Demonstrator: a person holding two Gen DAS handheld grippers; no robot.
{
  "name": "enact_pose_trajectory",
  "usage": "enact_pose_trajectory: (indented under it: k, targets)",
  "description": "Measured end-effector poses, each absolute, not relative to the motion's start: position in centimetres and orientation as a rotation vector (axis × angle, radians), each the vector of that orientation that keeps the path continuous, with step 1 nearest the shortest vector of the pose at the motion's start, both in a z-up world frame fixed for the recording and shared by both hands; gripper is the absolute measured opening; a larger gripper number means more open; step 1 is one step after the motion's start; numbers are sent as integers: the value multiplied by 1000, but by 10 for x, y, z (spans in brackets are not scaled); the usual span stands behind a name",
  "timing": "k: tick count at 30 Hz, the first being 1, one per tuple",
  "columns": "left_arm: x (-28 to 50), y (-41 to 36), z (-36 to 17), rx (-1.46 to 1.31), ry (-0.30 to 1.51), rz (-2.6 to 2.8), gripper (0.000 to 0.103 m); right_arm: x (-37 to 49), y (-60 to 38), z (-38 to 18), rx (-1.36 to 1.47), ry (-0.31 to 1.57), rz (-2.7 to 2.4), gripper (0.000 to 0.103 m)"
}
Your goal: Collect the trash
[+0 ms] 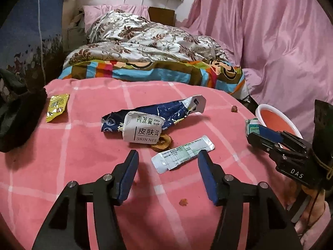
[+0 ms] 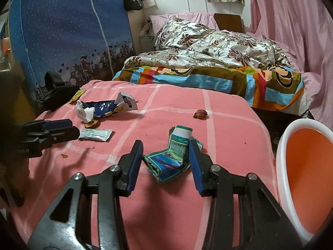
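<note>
Trash sits scattered on the pink checked bench [image 2: 229,129]. Right claw [image 2: 166,162] is wide, straddling the crumpled green wrapper [image 2: 168,160], not closed on it. Left claw [image 1: 168,173] is wide too, fingers either side of the flat silver sachet [image 1: 183,154]. Looks like the pre-grasp step. Next: close on each, lift, carry to the orange bin [image 2: 281,156] at the right edge. Blue bag [image 1: 158,112], white pack [image 1: 141,129], yellow packet [image 1: 56,108] and crumbs are untouched.

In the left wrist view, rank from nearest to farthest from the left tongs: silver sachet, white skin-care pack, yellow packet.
1. Silver sachet, just ahead of the left tongs, between the tips.
2. White skin-care pack, further ahead, centre.
3. Yellow packet, far left.
</note>
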State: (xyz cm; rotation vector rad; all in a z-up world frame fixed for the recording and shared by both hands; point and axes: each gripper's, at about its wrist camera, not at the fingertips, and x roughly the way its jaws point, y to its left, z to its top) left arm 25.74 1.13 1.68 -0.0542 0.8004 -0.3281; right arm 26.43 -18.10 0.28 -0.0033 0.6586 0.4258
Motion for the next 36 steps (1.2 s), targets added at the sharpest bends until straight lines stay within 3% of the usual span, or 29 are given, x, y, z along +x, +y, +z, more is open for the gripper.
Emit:
enact_pose_trajectory:
  k: [7, 13, 25, 36]
  targets:
    - [268, -4, 4, 13, 871, -399, 52, 264, -183, 3, -4, 661, 424, 51]
    - [259, -28, -1, 157, 863, -419, 24, 263, -191, 3, -1, 661, 415, 51]
    - [257, -44, -6, 154, 858, -429, 21, 247, -216, 7, 21, 622, 399, 51]
    - [224, -75, 28, 73, 706, -477, 20, 210, -246, 43, 57, 382, 384, 51]
